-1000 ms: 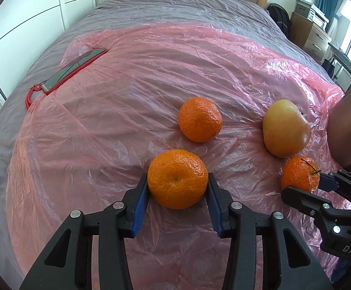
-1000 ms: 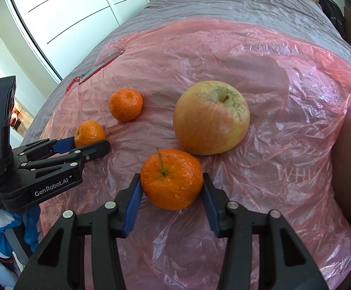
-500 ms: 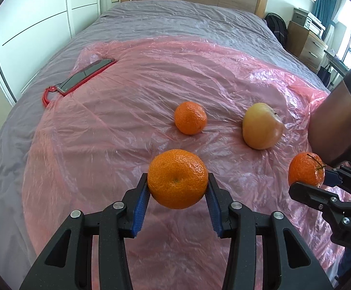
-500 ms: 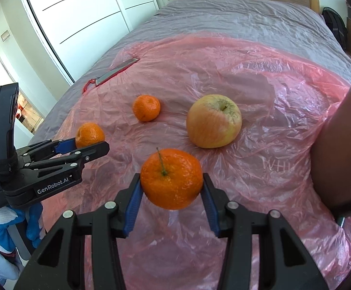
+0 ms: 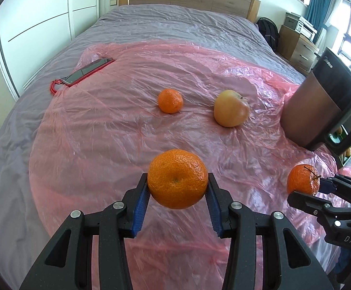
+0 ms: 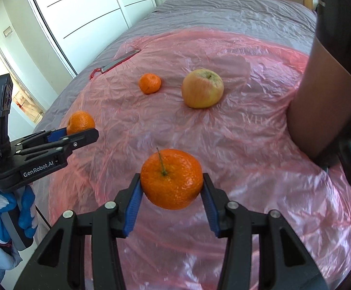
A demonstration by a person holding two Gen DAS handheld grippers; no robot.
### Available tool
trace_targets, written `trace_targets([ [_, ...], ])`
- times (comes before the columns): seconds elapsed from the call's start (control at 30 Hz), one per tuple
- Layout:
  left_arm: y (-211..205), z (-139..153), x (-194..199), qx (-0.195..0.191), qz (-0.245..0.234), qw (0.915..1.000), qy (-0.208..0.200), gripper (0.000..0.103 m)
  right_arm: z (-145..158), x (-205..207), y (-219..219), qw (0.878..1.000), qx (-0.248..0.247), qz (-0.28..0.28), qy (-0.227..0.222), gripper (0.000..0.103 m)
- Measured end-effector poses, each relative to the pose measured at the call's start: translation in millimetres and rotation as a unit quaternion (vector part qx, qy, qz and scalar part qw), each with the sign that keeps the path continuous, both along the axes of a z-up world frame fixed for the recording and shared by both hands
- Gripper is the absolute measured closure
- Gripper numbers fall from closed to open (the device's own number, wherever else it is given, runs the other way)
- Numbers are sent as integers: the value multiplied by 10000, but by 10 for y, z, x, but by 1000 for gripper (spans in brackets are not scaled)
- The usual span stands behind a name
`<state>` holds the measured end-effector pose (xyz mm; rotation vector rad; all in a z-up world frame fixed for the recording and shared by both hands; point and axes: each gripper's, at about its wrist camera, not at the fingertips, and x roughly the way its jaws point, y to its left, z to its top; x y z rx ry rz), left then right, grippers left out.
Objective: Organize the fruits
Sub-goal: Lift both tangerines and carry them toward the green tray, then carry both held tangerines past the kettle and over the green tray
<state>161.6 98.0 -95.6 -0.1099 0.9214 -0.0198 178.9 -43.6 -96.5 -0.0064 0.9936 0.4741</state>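
My left tool (image 5: 177, 193) grips stemless orange mandarin (image 5: 177, 178); right tool (image 6: 171, 188) grips stemmed orange mandarin (image 6: 171, 178), both aloft. Risk: round peel slipping off pads (image 5: 140, 206), rolling across slick pink plastic sheet (image 5: 117, 130).

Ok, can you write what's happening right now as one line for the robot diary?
left gripper: shut on tangerine | right gripper: shut on stemmed tangerine | on pink sheet: loose tangerine, apple

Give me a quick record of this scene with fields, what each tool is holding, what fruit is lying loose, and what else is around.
left tool: shut on a stemless mandarin
right tool: shut on a stemmed mandarin
loose fruit: small mandarin, apple
surface: pink plastic sheet over a grey bed
other items: red-cased phone, brown container
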Motion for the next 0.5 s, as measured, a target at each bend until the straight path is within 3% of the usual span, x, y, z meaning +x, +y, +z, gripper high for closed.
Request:
trace_targets([
  [0.5,-299,180,-636,-89,-317,9993,-151,64,192,-623,-456,9994,-128,-300,-101,80],
])
